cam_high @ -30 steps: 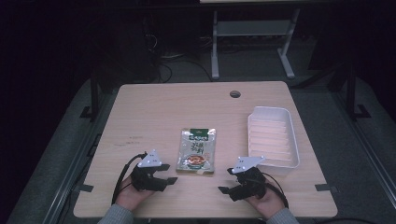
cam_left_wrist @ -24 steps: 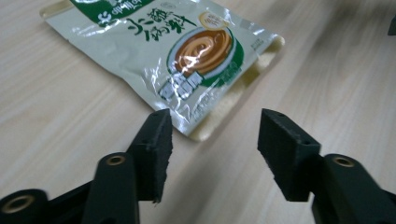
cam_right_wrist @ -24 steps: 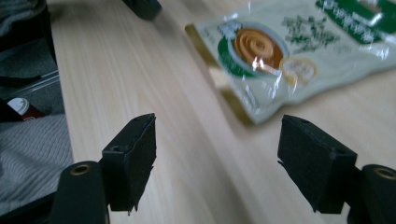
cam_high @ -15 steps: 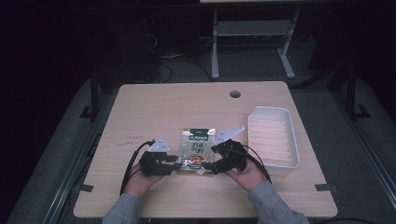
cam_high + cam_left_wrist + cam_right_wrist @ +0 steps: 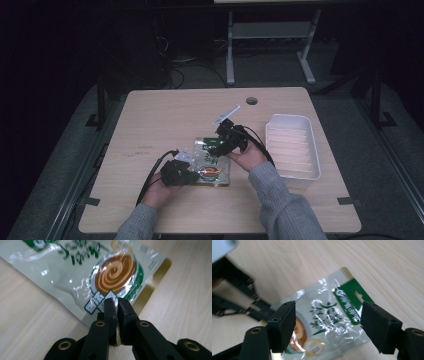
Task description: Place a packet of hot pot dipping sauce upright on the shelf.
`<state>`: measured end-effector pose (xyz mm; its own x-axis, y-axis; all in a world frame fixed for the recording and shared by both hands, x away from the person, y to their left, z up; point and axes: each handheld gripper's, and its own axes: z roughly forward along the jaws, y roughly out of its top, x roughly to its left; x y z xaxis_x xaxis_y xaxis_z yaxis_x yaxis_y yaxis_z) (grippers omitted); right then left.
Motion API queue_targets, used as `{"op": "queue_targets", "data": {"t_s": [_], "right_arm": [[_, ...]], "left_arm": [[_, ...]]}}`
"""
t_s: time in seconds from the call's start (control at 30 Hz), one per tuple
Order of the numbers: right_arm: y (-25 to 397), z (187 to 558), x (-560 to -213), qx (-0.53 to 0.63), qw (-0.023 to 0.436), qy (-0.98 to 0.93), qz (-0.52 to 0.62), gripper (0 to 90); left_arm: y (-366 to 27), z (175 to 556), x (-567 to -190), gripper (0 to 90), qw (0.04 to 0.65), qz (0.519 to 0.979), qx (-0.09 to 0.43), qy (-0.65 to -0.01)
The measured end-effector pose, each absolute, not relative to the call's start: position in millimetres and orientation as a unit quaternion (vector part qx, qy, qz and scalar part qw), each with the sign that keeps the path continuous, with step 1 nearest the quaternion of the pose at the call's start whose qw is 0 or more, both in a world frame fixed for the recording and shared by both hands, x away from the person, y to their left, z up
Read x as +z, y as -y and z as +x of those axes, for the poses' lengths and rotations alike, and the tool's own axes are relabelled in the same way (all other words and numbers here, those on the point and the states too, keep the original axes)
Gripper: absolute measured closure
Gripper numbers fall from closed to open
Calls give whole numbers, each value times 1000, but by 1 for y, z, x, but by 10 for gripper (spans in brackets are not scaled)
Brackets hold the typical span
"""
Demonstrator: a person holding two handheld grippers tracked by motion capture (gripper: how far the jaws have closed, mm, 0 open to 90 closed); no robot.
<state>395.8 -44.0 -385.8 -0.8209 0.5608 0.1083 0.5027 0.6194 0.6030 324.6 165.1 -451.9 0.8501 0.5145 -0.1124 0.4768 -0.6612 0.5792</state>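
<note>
A glossy pale-green snack packet (image 5: 214, 161) with a brown spiral picture lies flat on the wooden table (image 5: 165, 120). My left gripper (image 5: 191, 172) comes in from the packet's near left side. In the left gripper view the jaws (image 5: 117, 303) are pressed together over the edge of the packet (image 5: 100, 272), with a pale strip between them. My right gripper (image 5: 221, 145) hovers over the packet's far end. In the right gripper view its jaws (image 5: 329, 325) stand wide open above the packet (image 5: 329, 310), and the left gripper (image 5: 242, 302) shows at the left.
An empty white ridged tray (image 5: 292, 120) stands on the table's right side, close to the right forearm. A round cable hole (image 5: 251, 100) sits near the far edge. Cables trail from both grippers toward the front edge.
Both grippers have moved from the front edge onto the packet. The left one now sits shut at its near left edge; the right one has risen over its far end.
</note>
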Motion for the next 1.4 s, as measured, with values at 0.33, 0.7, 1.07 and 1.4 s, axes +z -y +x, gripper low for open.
{"op": "queue_targets", "data": {"t_s": [0.33, 0.7, 1.07, 1.4], "right_arm": [[44, 439, -409, 261, 49, -896, 356, 286], [54, 459, -433, 245, -6, -881, 405, 318], [57, 466, -436, 231, -18, -874, 427, 377], [49, 454, -423, 247, -26, -895, 370, 564]], "left_arm": [[-166, 325, -456, 892, 309, 909, 24, -280], [-165, 325, -456, 892, 309, 908, 25, -281], [-166, 325, -456, 890, 311, 906, 22, -285], [-165, 325, -456, 887, 313, 905, 23, -287]]}}
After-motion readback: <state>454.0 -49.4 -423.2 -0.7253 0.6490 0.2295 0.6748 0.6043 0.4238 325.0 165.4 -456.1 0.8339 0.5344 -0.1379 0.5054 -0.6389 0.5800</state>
